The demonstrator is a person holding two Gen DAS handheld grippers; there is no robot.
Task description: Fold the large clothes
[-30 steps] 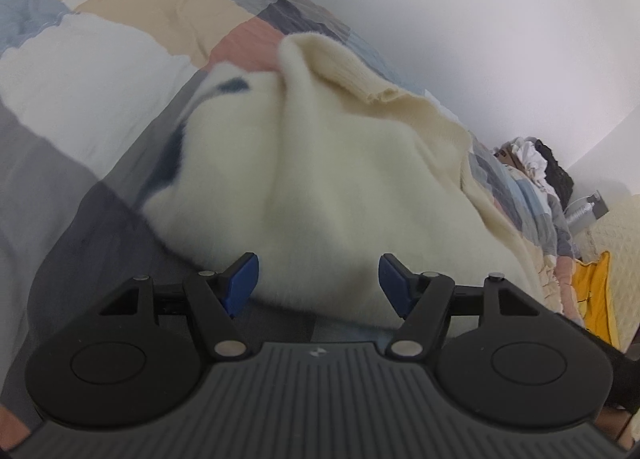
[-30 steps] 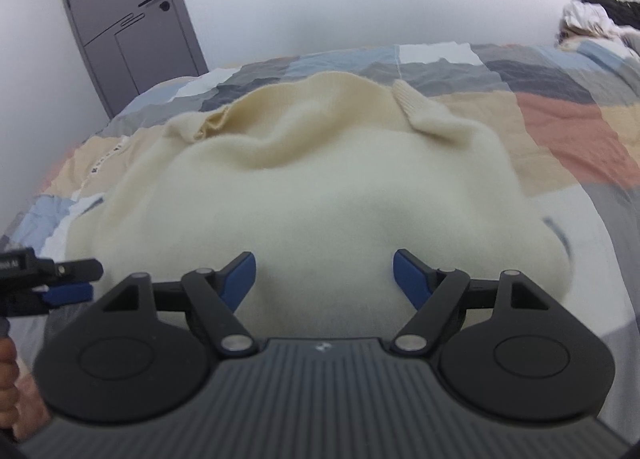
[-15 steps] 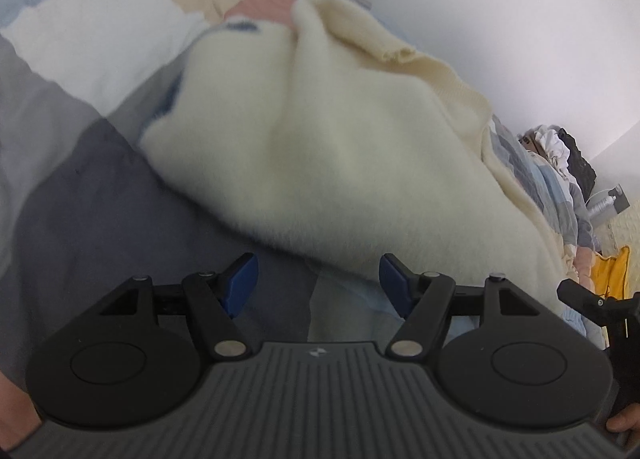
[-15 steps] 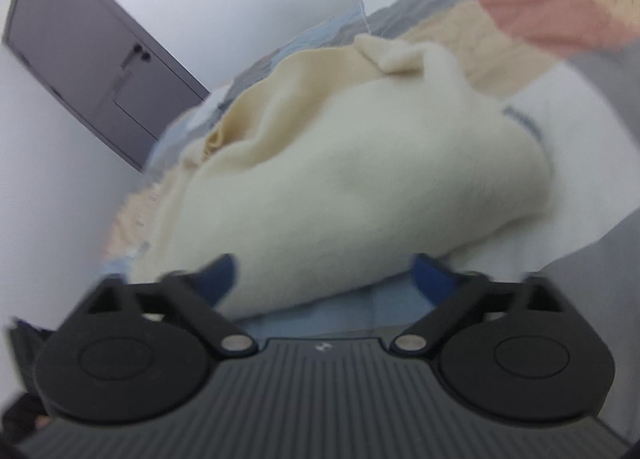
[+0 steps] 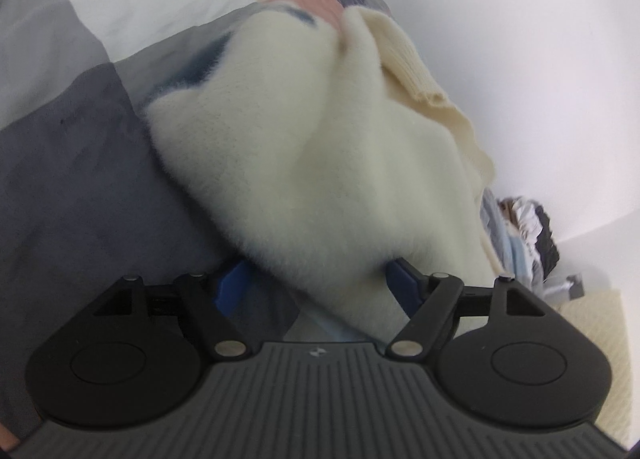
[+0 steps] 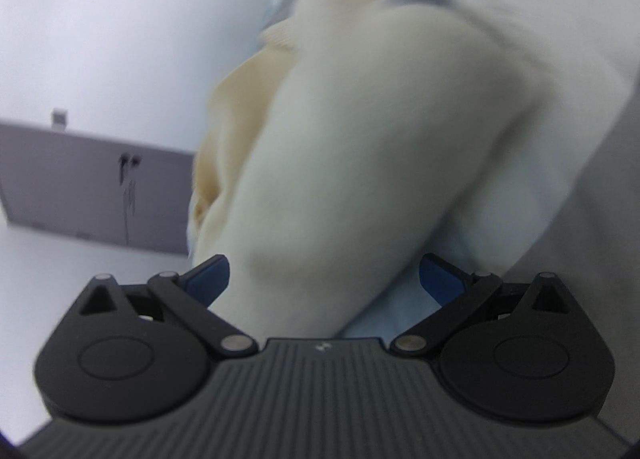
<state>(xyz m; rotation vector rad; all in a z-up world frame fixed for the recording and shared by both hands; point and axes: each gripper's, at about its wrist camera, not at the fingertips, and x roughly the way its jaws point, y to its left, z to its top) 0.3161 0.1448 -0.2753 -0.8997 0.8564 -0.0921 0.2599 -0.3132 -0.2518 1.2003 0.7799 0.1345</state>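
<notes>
Grippers (image 5: 316,283) (image 6: 324,279) gape (both) — sweater (image 5: 304,147) between.

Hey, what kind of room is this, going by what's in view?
Most likely a bedroom: a patchwork bedspread under the cream sweater, a grey door, and heaped clothes by the wall.

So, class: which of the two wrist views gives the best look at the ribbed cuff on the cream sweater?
The left wrist view. There the ribbed cuff is sharp enough to show its knit lines, at the far edge of the cream sweater. The right wrist view is motion-blurred: the cuff is only a pale smudge beside the sweater's bulk.
</notes>
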